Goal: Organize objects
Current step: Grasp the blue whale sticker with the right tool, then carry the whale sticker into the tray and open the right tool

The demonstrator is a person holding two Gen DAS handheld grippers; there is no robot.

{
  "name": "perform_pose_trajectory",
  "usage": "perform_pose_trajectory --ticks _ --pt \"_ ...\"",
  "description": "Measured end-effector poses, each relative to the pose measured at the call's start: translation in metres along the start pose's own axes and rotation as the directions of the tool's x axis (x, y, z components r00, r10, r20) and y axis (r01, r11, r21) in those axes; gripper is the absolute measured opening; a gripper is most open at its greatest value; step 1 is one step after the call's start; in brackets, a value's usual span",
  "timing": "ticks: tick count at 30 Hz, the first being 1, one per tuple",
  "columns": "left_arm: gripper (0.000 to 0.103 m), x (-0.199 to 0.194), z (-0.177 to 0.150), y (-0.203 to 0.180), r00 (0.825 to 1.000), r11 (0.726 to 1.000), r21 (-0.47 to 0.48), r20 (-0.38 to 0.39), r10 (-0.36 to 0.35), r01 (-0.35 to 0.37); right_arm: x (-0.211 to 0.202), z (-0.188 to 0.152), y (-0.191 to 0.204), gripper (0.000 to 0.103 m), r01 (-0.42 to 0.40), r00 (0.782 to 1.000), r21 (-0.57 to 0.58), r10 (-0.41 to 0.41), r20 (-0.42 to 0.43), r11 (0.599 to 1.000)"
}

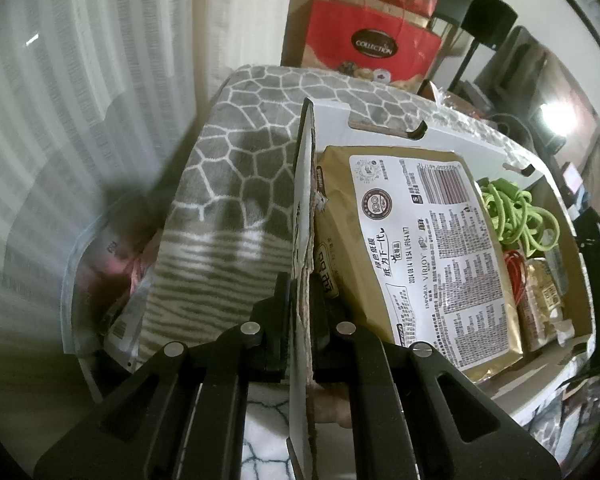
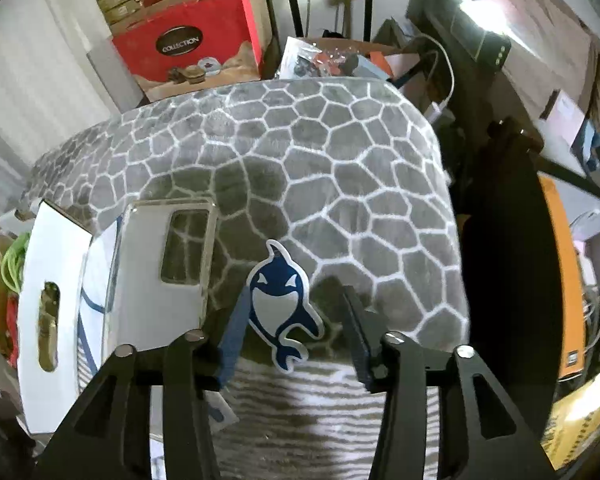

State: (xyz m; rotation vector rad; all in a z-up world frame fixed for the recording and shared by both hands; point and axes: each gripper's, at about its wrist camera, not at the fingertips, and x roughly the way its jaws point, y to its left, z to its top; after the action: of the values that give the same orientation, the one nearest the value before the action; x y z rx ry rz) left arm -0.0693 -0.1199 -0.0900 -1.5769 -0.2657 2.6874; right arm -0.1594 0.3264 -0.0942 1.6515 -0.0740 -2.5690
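In the left wrist view, the left gripper (image 1: 300,312) is sitting at the bottom centre of the frame with its jaws pressed together on the side wall of a white cardboard box (image 1: 305,208), which is running up the middle of the picture. Inside the box, to the right of that wall, a gold package (image 1: 420,260) with a white printed label is lying flat, and further right a tangle of green cord (image 1: 516,212) is resting above some red cord (image 1: 514,276) and a smaller gold packet (image 1: 542,304). A grey blanket (image 1: 236,184) with a white honeycomb pattern is filling the area left of the box wall, and a red gift bag (image 1: 370,48) is standing at the top centre. In the right wrist view, the right gripper (image 2: 296,320) is hanging wide open at the bottom centre, holding nothing, its fingers (image 2: 232,336) spread on either side of a blue and white shark sticker (image 2: 284,304) lying on the blanket (image 2: 320,168). Just left of the sticker a clear plastic sleeve (image 2: 156,264) with a window is lying on the blanket, touching the box (image 2: 52,312), whose handle slot is showing at the lower left. The red gift bag (image 2: 188,52) is standing at the upper left.
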Motion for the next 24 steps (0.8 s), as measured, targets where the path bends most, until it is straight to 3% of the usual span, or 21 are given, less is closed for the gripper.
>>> perform_pose_trajectory --ticks 9,13,18,24 --pt "0.006 0.000 0.000 0.000 1.000 1.000 0.000 0.000 0.000 0.000 0.011 0.005 0.011 0.057 0.055 0.998 -0.007 -0.055 -0.006 0.998" --pt "0.006 0.000 0.000 0.000 1.000 1.000 -0.001 0.001 -0.001 0.001 0.012 0.003 0.020 0.035 0.085 0.996 -0.052 -0.086 -0.005 0.995" --pt "0.006 0.000 0.000 -0.001 1.000 1.000 0.000 0.000 -0.002 0.002 0.008 0.003 0.017 0.035 0.082 0.997 -0.037 -0.082 -0.013 0.996" --pt "0.006 0.000 -0.001 -0.001 1.000 1.000 -0.001 0.001 -0.005 0.005 -0.030 0.003 0.024 0.035 0.029 0.998 -0.020 -0.027 0.059 0.999"
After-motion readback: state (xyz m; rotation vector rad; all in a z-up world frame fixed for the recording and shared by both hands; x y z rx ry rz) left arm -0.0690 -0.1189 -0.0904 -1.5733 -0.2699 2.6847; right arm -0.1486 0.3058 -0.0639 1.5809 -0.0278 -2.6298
